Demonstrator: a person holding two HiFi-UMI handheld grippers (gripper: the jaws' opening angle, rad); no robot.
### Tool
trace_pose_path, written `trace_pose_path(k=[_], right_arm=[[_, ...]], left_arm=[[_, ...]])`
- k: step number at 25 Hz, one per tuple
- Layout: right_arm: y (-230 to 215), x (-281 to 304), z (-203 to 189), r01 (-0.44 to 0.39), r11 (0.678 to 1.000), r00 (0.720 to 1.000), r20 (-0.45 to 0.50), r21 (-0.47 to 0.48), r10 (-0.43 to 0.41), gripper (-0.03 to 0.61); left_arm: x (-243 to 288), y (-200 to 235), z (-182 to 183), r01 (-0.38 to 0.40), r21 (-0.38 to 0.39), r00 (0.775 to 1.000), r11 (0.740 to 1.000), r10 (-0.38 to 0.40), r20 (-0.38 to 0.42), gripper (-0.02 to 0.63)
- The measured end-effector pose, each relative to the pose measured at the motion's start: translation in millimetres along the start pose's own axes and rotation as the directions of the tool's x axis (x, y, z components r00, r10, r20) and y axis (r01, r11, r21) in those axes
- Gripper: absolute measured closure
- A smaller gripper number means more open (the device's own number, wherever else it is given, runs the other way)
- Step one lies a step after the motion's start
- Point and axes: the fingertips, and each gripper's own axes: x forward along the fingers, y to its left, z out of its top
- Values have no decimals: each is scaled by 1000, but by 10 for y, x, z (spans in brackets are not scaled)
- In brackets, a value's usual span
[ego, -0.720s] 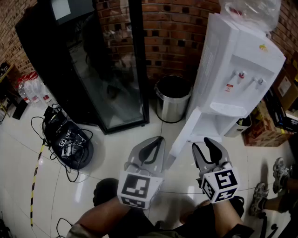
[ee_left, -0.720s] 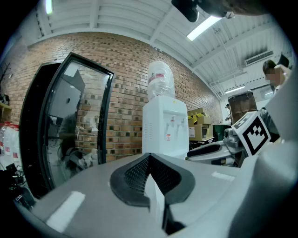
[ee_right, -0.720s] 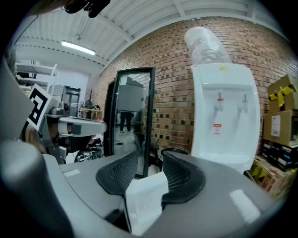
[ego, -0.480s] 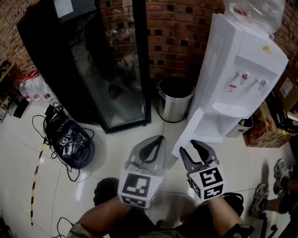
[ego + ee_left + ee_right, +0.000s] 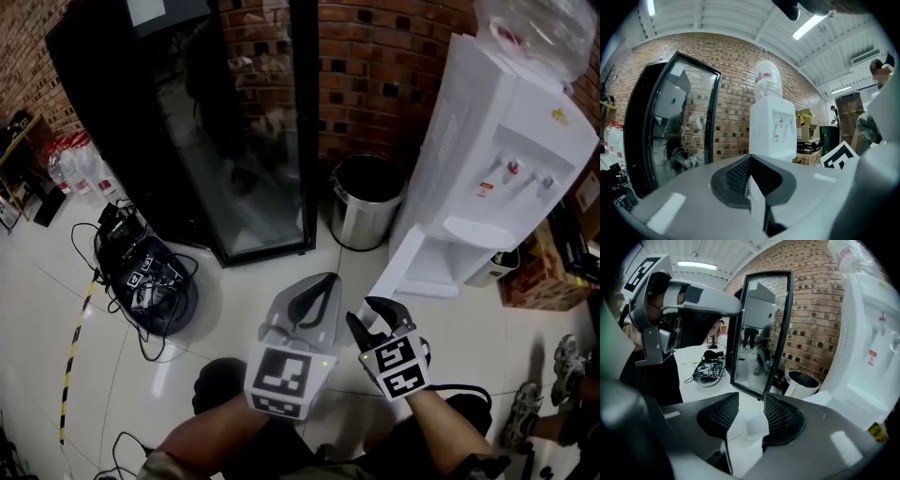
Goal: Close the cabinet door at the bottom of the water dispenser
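The white water dispenser [image 5: 506, 141] stands at the right against the brick wall, a bottle on top. Its bottom cabinet door [image 5: 412, 272] hangs open, swung out over the floor toward me. My right gripper [image 5: 367, 314] is low, just left of the door's free edge and apart from it, jaws open with nothing between them. The right gripper view shows that open gripper [image 5: 751, 401] with the dispenser [image 5: 872, 348] to its right. My left gripper [image 5: 324, 279] is shut and empty beside the right one. In the left gripper view, that gripper [image 5: 749, 158] points level at the dispenser [image 5: 772, 129].
A black glass-door fridge [image 5: 234, 122] stands left of the dispenser, with a steel bin [image 5: 364, 202] between them. Cables and a round device [image 5: 145, 281] lie on the tiled floor at the left. Cardboard boxes [image 5: 534, 272] and a person's shoes [image 5: 562, 356] are at the right.
My right gripper has moved left and back toward me, ending close beside the left gripper. The left gripper has stayed put. The door is still open.
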Motion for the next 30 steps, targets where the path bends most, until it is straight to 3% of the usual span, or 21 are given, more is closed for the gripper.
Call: trace_pose_path(k=[6,16,30], right_arm=[[-1,74,-279,-16,1000,993,-115,-14,14,442],[-126,-229,-522,20,1000,989,-144,-6,-21,463],[-634,-806,-1024,172,977,967,-213,124,-143,474]], left_arm=[[36,-9,6,8,-11,1000,1000,-8,2,614],[151,-157,10,36,-6,999,999,-36,2,612],[469,-718,-140,126,31,991,992,-125,-43,614]])
